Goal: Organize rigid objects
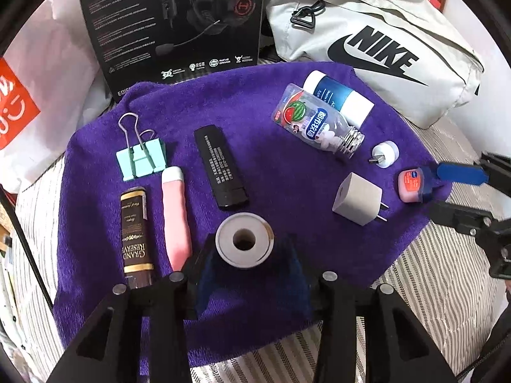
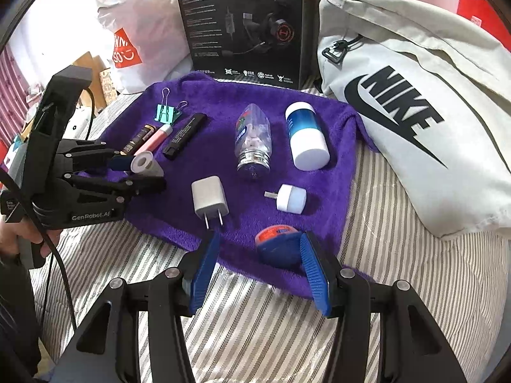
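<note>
Currently the small jar [image 2: 277,243], orange-labelled with a blue cap, lies at the near edge of the purple towel [image 1: 255,121]. It sits between the fingers of the right claw [image 2: 260,237]. That claw stands apart: the jar is just beside the right-hand pad, and the left-hand pad is well clear of it.

The grey-white cylinder [image 1: 244,240], with a round bore in its end face, sits tilted between the pads of the left claw [image 1: 250,242]. These jaws are also apart, with a narrow strip of towel visible on one side of the cylinder.

Left of the cylinder lie a pink tube [image 1: 176,217] and a brown bottle [image 1: 135,236], side by side. A mint binder clip [image 1: 140,159] lies above them, and a black stick [image 1: 220,166] lies to their right.

Between the two claws lie a white plug adapter [image 2: 209,199] and a small white USB lamp [image 2: 290,198]. Beyond these, a clear bottle [image 2: 254,142] and a white-and-blue bottle [image 2: 305,135] lie on their sides.

The towel covers a striped bed [image 2: 255,335]. A black headset box [image 2: 242,25] and a grey bag [image 2: 415,111] stand behind it.
</note>
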`<state>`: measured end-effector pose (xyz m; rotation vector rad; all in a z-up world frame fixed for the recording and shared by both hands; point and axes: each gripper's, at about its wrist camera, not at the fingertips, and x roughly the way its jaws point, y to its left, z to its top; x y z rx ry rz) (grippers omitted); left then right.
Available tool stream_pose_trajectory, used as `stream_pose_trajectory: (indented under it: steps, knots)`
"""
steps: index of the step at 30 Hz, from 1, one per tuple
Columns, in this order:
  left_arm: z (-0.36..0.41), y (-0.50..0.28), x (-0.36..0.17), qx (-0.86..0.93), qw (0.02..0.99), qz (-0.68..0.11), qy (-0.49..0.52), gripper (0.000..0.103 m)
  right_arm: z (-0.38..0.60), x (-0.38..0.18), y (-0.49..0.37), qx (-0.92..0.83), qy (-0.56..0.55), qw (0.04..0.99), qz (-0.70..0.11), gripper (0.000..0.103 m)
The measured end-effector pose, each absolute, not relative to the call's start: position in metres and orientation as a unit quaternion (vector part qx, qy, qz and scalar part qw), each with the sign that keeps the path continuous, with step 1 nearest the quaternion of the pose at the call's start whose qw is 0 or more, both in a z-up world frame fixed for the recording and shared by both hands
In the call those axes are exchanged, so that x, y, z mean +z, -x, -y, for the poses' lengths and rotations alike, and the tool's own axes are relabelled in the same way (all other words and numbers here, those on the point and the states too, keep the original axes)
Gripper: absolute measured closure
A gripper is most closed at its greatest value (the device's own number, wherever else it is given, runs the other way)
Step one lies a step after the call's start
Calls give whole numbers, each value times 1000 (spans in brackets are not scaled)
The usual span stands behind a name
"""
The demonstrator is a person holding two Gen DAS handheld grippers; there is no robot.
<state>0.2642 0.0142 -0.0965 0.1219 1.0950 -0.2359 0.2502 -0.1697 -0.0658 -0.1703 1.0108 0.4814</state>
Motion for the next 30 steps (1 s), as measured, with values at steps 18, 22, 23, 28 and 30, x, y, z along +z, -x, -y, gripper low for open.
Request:
stream_pose_trajectory:
  steps: [18,22,23,28,30]
  knots:
    - [-30,-188,-50,-78,871,-485,-1,20,187,-49,-204,182,32,859,-477,23]
    - [-34,-163,-44,-55,877,-478,10,7,183,-43,-190,162,30,866,-473,14]
    - [-35,-157,-42,-42,880,-473,14,2,182,-41,-186,156,34,869,-469,12]
    - [-36,-131,-30,1,888,-461,15,0,176,-33,-167,126,43,879,-458,1]
    - [-36,-124,-27,7,889,-456,26,0,176,-29,-160,117,43,882,-453,0]
